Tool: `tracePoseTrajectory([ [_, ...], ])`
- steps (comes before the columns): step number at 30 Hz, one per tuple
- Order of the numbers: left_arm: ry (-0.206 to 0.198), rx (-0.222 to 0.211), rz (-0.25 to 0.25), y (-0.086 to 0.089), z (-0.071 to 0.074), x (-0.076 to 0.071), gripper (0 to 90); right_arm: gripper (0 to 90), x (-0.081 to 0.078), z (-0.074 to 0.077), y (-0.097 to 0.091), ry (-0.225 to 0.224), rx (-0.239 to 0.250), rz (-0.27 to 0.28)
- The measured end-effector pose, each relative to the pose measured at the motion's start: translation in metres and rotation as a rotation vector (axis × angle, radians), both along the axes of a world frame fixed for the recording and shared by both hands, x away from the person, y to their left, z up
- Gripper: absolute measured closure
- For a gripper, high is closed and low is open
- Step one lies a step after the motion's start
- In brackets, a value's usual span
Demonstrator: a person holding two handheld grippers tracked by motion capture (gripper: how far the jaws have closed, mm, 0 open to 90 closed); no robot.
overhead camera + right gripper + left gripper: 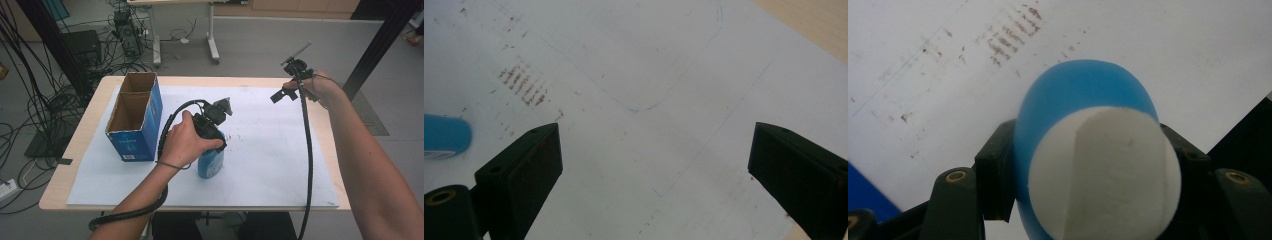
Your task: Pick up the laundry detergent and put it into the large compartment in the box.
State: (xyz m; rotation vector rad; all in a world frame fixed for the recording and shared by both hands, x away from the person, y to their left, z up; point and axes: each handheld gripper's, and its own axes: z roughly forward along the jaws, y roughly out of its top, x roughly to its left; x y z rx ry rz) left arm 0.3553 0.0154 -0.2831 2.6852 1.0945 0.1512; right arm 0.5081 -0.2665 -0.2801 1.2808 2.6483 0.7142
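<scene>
In the high view, the person's left arm comes up from the bottom and bends in toward the middle of the tabletop (320, 150). The left hand (182, 142) wraps around the left gripper (212, 132), which points down. This gripper is clamped on the top of a blue bottle (210, 162). The bottle stands up on the white sheet (270, 165), just beside an open blue box (135, 117). The right arm stretches far out to the right side. The right hand (312, 85) holds the right gripper (280, 95) up in the air near the far edge, well apart from the bottle. A black cable (306, 150) hangs down from it.

In the left gripper view, the two black jaws squeeze the blue bottle (1083, 95) from both sides. Its white cap (1103, 175) faces the camera. The white sheet (923, 75) below has small brown marks.

In the right gripper view, the right gripper (654, 165) is wide open and holds nothing. Its jaws hang over the white sheet (634, 60). A bit of the blue bottle (444, 135) peeks in at the left edge
</scene>
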Motion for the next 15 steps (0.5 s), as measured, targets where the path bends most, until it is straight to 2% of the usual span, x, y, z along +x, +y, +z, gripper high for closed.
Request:
tracePoseTrajectory([
  [15, 0.001, 0.000, -0.002, 0.0003, 0.0000, 0.0001, 37.4, 6.8, -0.0002, 0.0000, 0.0002, 0.005, -0.001, -0.002],
])
